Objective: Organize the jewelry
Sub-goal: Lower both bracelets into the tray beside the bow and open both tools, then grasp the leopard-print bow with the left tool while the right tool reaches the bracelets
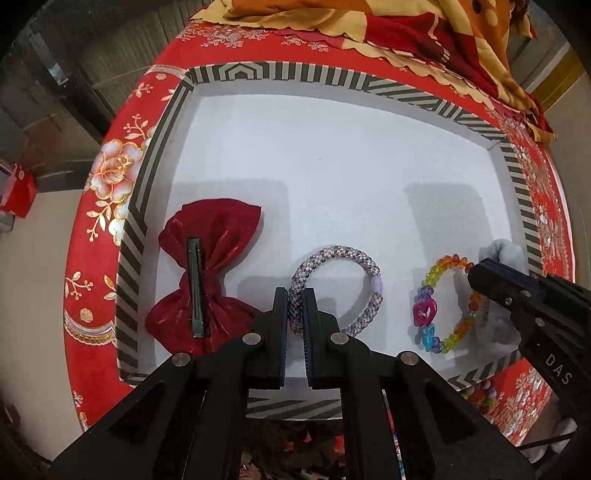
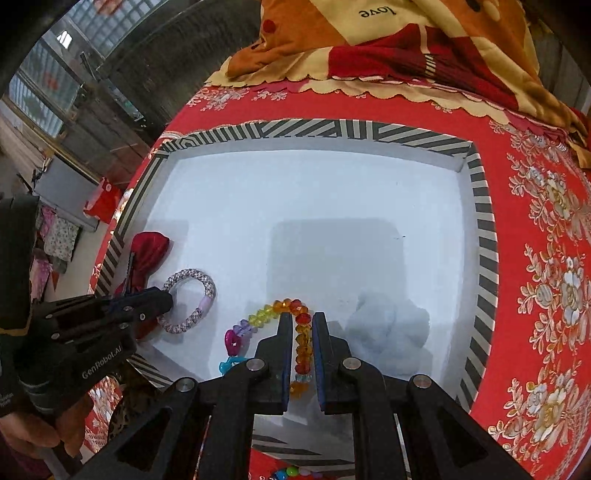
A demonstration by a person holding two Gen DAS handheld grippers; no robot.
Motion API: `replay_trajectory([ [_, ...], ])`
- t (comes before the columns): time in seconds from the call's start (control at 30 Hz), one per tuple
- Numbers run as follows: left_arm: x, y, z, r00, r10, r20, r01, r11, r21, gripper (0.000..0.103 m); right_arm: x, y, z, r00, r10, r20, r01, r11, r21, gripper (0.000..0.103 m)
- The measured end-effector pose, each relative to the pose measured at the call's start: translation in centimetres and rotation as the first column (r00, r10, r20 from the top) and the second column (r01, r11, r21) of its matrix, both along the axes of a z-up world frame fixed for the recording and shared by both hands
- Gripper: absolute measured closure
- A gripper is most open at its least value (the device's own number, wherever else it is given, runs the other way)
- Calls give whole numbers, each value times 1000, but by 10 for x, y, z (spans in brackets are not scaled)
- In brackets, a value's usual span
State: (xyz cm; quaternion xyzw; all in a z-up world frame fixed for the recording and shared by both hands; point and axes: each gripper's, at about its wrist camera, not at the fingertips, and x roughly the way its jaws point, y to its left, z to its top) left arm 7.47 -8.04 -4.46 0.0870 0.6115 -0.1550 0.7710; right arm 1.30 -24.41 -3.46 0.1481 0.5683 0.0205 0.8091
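Note:
A white tray with a striped black-and-white rim (image 1: 280, 72) (image 2: 332, 129) lies on a red flowered cloth. In it lie a red bow hair clip (image 1: 207, 266) (image 2: 147, 251), a braided pink-grey bracelet (image 1: 354, 258) (image 2: 207, 291), a rainbow bead bracelet with a pink heart charm (image 1: 443, 266) (image 2: 273, 308) and a pale fluffy scrunchie (image 1: 506, 254) (image 2: 388, 321). My left gripper (image 1: 294, 306) (image 2: 168, 299) is shut on the braided bracelet's near side. My right gripper (image 2: 300, 332) (image 1: 474, 269) straddles the bead bracelet's right strand with a narrow gap; whether it grips the beads is unclear.
An orange, red and cream blanket (image 1: 406, 26) (image 2: 406, 44) is heaped on the cloth beyond the tray. More coloured beads (image 1: 480, 391) (image 2: 291, 472) lie on the cloth near the tray's front edge. The far half of the tray floor (image 1: 332, 147) is bare white.

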Motion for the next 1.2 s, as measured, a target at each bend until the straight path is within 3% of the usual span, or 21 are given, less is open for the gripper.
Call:
replay_trajectory([
  [0.1, -2, 0, -3, 1000, 3, -7, -3, 1000, 14, 95, -3, 1, 5, 1000, -4, 20, 4, 1000, -5, 88],
  [0.17, -4, -4, -3, 1000, 3, -5, -3, 1000, 22, 83, -7, 2, 11, 999, -13, 38, 13, 1000, -7, 72],
  [0.27, -6, -2, 2, 1000, 17, -6, -17, 1000, -7, 64, -17, 4, 21, 998, -24, 64, 23, 1000, 8, 71],
  [0.37, -11, 0, 11, 1000, 22, 6, -22, 1000, -20, 60, -33, 3, 34, 993, -48, 104, 46, 999, 24, 71],
  [0.6, -40, 9, 39, 997, 11, 77, -8, 999, -41, 58, -77, 9, 60, 984, -71, 165, 69, 997, 18, 71],
  [0.77, -58, 23, 49, 997, 26, 66, -22, 997, -73, 58, -106, 8, 68, 983, -78, 164, 81, 997, -10, 72],
  [1.2, -113, 74, 56, 997, 72, 29, -69, 992, -104, 58, -177, 9, 45, 992, -82, 100, 81, 997, 14, 72],
])
